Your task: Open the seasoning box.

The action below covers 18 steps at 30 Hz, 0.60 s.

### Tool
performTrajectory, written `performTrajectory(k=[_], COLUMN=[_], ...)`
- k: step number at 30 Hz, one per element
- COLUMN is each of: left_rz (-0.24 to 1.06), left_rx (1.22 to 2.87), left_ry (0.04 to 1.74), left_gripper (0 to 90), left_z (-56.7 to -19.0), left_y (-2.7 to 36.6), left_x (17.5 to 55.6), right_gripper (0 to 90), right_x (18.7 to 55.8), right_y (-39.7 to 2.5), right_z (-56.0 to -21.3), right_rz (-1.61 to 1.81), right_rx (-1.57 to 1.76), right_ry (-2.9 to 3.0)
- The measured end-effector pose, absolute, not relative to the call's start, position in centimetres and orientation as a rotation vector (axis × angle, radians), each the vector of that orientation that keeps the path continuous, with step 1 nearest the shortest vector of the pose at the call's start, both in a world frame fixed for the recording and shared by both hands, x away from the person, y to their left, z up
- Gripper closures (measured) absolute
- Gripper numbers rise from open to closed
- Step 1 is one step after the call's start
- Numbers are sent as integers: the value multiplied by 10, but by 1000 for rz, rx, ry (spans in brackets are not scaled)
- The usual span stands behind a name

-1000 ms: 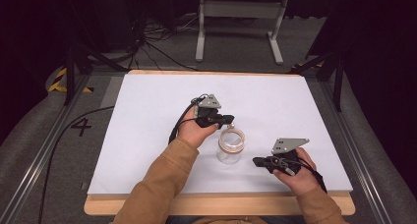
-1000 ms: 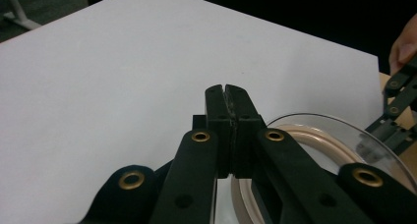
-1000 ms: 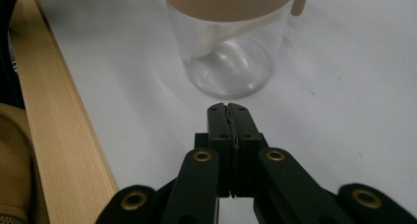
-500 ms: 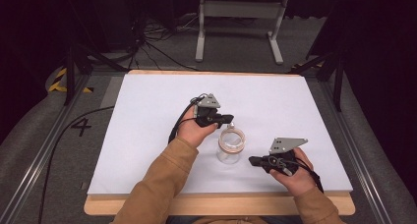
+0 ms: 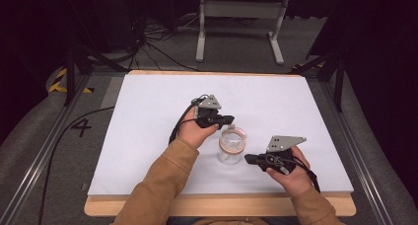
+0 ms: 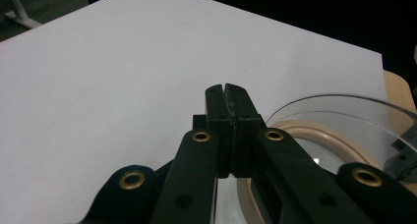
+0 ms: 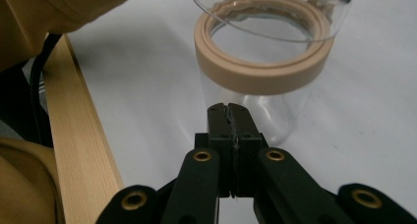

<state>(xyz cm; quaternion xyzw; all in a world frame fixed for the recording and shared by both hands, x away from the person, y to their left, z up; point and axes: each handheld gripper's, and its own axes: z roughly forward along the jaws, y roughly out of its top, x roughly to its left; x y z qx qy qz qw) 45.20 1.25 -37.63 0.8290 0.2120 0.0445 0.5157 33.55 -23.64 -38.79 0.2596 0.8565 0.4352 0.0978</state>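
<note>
Nearest the person, at the table's front right, the right gripper (image 5: 250, 159) lies low over the white tabletop (image 5: 148, 136), held in the right hand (image 5: 288, 173); in the right gripper view its two black jaws are pressed flat together with nothing between them, so it is clenched and empty; the closed tips point at the lower wall of the clear glass jar (image 7: 255, 106), just short of it, though whether they touch the glass cannot be told; to the left in that view runs the wooden table edge (image 7: 83, 150), with a tan sleeve (image 7: 64, 8) above it; the jar (image 5: 230, 147) stands upright on the white surface between the two grippers, near the front middle of the table; it is see-through, with a beige ring (image 7: 260, 62) around its neck and a clear flared rim above that; just beyond the jar, on its far left side, the left gripper (image 5: 227, 120) is held in the left hand (image 5: 193, 131), its tips reaching toward the jar's rim; in the left gripper view its jaws are likewise shut tight on nothing, and the jar's clear rim (image 6: 344, 116) and beige ring curve just beside them at the right, near but apart from the tips as far as can be seen; a grey three-cornered plate sits on top of each gripper; farther off, the white surface stretches bare to the far edge; past it, on the dark floor, stand a grey metal stand (image 5: 239, 22) and loose black cables (image 5: 157, 42)
</note>
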Motion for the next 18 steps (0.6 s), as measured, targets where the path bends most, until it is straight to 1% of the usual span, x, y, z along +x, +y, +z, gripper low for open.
performTrajectory(k=[4, 8, 11, 18], left_rz=[100, 102, 101, 98], left_rx=[1989, 1994, 1988, 1988], left_ry=[512, 504, 505, 509], left_gripper=[898, 898, 898, 898], left_z=[-376, -376, -377, -377], left_y=[13, 13, 13, 13], left_x=[452, 453, 453, 453], right_gripper=[900, 900, 900, 900], right_x=[337, 340, 347, 352], right_y=[-234, -234, -235, -239], right_z=[-383, -381, -388, -393], right_rz=[1332, 1454, 1574, 1648], right_rx=[765, 782, 800, 834], right_ry=[2512, 2481, 2453, 2397])
